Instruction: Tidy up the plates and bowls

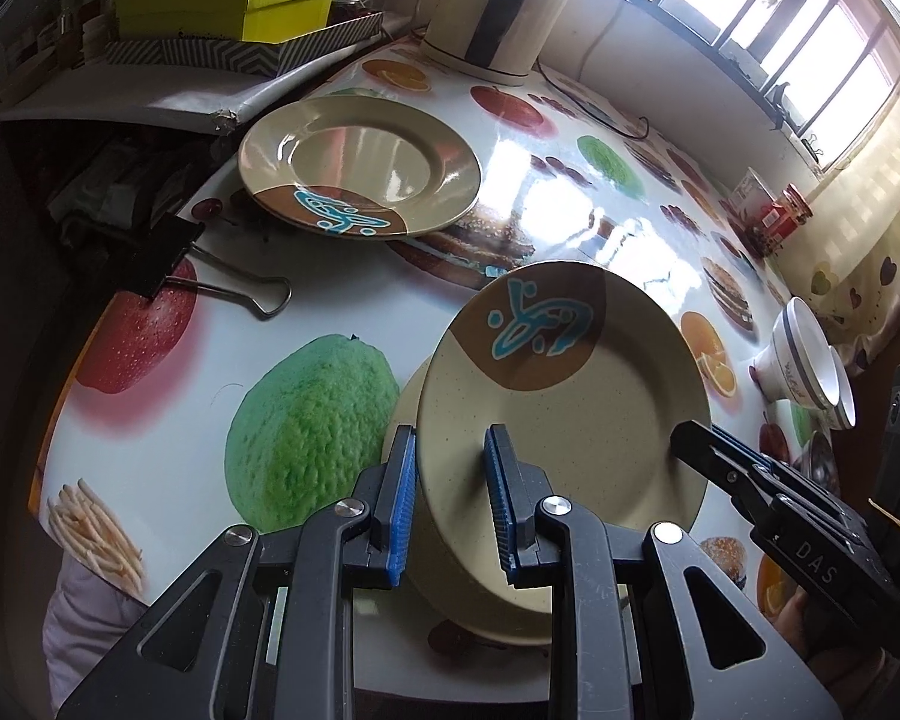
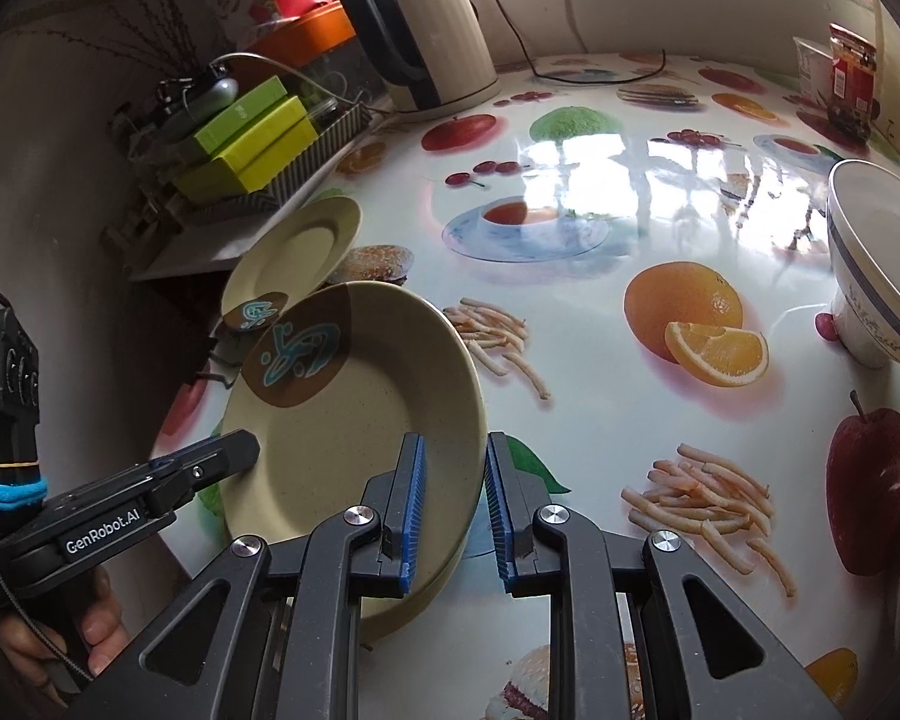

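Three beige plates are counted: one held plate (image 1: 570,408) near the front and a stack of two plates (image 1: 360,174) far on the left. Two white bowls (image 1: 810,360) are nested at the right. Two grippers are seen, the left gripper (image 1: 450,504) and the right gripper (image 2: 455,510). Three green boxes (image 2: 252,138), one kettle (image 2: 432,42) and one binder clip (image 1: 168,252) are counted.

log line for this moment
plate: gripped at rim by left gripper and right gripper | stack of plates: on table

"DAS" is showing in white on the right gripper (image 1: 687,438) body, seen from the left wrist. "GenRobot.AI" is showing on the left gripper (image 2: 243,450) body. Box and jar labels aren't reading legibly.
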Tool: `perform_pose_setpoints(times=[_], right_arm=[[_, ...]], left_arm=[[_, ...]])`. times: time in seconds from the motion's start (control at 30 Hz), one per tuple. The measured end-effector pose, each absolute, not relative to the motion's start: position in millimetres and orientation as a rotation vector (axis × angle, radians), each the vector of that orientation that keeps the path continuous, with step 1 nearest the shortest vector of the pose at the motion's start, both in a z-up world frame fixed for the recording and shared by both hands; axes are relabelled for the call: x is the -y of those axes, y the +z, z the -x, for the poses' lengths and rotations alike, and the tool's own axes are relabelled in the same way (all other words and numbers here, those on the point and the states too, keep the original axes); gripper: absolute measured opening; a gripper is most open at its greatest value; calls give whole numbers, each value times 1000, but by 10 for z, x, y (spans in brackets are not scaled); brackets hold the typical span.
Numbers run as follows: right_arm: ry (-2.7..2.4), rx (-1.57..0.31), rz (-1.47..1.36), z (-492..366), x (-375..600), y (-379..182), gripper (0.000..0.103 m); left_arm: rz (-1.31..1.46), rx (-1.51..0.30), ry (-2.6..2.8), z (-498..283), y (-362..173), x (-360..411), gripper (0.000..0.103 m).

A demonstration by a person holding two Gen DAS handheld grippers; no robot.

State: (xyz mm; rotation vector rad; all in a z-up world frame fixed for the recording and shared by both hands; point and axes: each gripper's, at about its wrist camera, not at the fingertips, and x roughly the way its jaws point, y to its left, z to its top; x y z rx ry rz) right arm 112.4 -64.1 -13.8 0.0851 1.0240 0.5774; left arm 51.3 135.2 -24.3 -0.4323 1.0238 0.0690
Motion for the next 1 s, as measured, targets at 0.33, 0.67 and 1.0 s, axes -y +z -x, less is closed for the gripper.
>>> perform_pose_setpoints(times=[0.33, 0.67, 1.0], right_arm=[[583, -1033, -69, -1054, 599, -174, 20], [591, -1034, -51, -1017, 554, -183, 21], [591, -1030, -36, -1001, 528, -214, 22]], left_arm=[[434, -1020, 77, -439, -252, -1362, 24], [425, -1026, 93, -388, -252, -1389, 24], [416, -1026, 102, -388, -250, -1370, 24]])
